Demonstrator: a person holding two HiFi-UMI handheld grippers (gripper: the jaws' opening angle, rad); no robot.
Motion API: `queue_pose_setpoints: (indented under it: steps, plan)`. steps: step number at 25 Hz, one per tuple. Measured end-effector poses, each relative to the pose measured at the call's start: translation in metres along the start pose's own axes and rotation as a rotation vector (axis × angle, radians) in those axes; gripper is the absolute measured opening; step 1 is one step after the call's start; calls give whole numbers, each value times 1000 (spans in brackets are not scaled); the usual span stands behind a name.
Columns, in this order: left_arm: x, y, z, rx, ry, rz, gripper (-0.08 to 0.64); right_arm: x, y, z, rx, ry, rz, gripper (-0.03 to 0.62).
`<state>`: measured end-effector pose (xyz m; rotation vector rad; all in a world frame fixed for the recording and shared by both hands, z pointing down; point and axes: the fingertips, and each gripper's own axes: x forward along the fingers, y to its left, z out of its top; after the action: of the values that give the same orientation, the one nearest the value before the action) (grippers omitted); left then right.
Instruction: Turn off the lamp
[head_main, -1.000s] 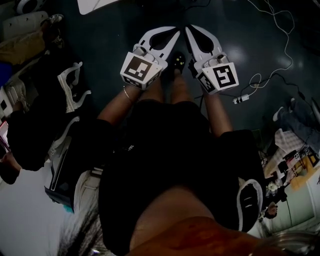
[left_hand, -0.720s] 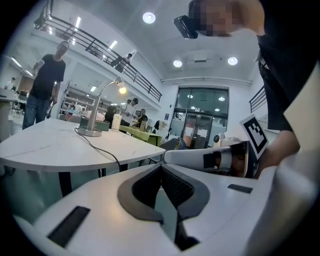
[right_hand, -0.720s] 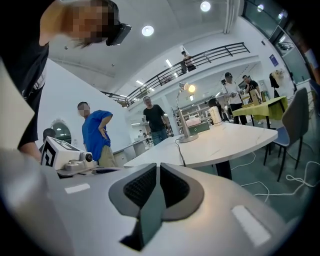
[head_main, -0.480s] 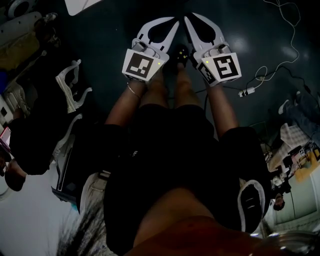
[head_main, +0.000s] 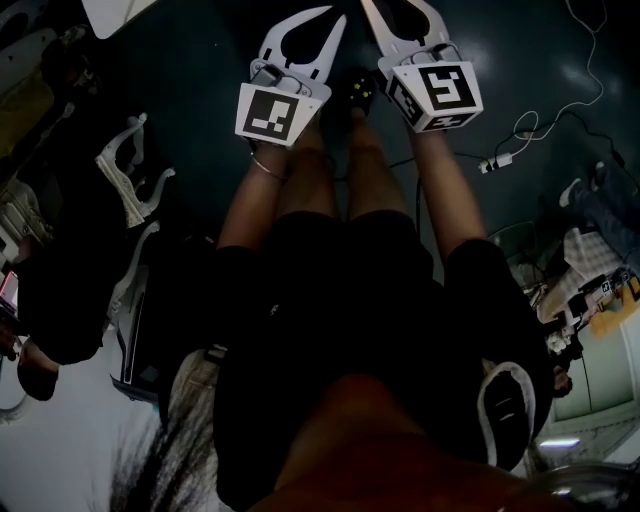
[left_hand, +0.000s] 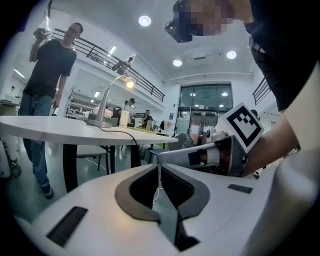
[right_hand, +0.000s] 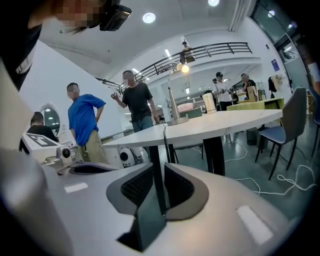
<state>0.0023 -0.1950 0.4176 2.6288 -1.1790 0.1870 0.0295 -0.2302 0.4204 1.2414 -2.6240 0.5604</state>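
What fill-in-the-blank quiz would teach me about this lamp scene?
1. The silver gooseneck desk lamp is switched ___.
2. It stands on a ___ with a white top.
3. The left tongs are ___, with nothing between them.
Missing words: on; table; shut.

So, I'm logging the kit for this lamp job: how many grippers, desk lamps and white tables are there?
Grippers: 2, the left gripper shut, the right gripper opening with nothing between its jaws.
Desk lamps: 1, the lamp, lit.
White tables: 1, the table.
Total: 4.
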Motion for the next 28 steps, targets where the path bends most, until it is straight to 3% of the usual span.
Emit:
queue_pose_setpoints:
  steps: [7,21,24,28]
  plan:
    - [-4,15,-21,-26,7,43,8,30,-15,-17,-42,28,-5,84]
    - [-25,31,-42,-51,32,113,8,68,-33,-48,-64,71,-53,95]
    - [-29,33,-46,-54,45,117,8,70,-35,-50,-64,72,-56,25]
    - [-28,37,-47,-48,47,124,8,61,-34,-49,-90,81,-41,21]
